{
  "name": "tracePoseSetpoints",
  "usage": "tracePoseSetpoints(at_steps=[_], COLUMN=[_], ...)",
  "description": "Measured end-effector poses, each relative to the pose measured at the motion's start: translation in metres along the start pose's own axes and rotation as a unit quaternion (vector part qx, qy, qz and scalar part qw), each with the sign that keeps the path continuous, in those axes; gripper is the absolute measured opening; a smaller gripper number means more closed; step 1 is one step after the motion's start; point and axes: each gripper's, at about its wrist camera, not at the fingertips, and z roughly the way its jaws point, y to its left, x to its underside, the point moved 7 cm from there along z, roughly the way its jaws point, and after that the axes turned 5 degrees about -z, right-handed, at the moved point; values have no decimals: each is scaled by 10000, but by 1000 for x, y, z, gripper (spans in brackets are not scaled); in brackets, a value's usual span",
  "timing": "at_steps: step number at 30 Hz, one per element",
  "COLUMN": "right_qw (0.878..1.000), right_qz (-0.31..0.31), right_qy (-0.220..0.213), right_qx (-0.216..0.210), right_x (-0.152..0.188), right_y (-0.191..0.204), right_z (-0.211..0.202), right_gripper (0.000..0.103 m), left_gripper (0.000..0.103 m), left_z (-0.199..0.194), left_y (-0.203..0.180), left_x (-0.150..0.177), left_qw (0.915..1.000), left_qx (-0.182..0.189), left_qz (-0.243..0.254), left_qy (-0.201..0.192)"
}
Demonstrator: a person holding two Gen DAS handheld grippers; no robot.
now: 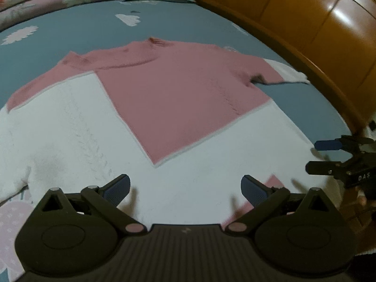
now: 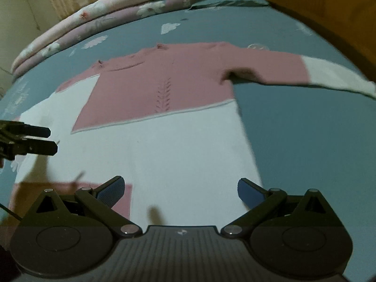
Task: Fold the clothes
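The left gripper [image 1: 185, 188] is seen at the bottom of its own view with its 2 blue-padded fingers [image 1: 118, 186] spread wide apart; nothing is held between them. The right gripper [image 2: 179, 189] is shown likewise in its view, jaws spread and empty. Each gripper is also caught from the side by the other camera: the right one [image 1: 317, 157] at the right edge, the left one [image 2: 51, 138] at the left edge, in both cases with a narrow gap visible between the fingers.

Just beyond both grippers the sweater [image 2: 164, 129] is laid flat on the bed [image 2: 305, 141], hem nearest, neck farthest. The lower body is white and the upper body pink, the 2 colours being divided by a pale seam. A pink patch [image 2: 70, 195] is seen at the near left corner of the garment, beside the right gripper's left finger. The left sleeve [image 1: 42, 84] is folded inward over the body, its white end lying across the white lower part. The right sleeve [image 2: 305, 72] is extended straight out to the right, pink near the shoulder and white toward the cuff. A column of knit pattern [image 2: 163, 96] is visible down the chest.

Farther back, the blue sheet is marked with white flower prints [image 2: 170, 27]. Folded floral quilts [image 2: 94, 16] are stacked at the far edge, and a wooden headboard [image 1: 317, 23] is seen at the right.
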Motion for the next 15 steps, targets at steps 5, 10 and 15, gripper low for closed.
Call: tracePoseSetpoints(at_steps=[5, 10, 15], right_qw=[9991, 9931, 9761], right_qz=[-258, -1022, -1659], right_qy=[254, -101, -427], right_qx=[-235, -574, -1341], right_x=[1, -42, -97], right_y=[-10, 5, 49], right_z=[21, 26, 64], right_gripper=[103, 103, 103], left_gripper=[100, 100, 100], left_z=[16, 8, -17], left_y=[13, 16, 27], left_x=[17, 13, -1], left_qw=[9972, 9929, 9821], left_qx=[-216, -619, -1233], left_qz=[-657, -1013, -1380], left_qy=[289, 90, -352])
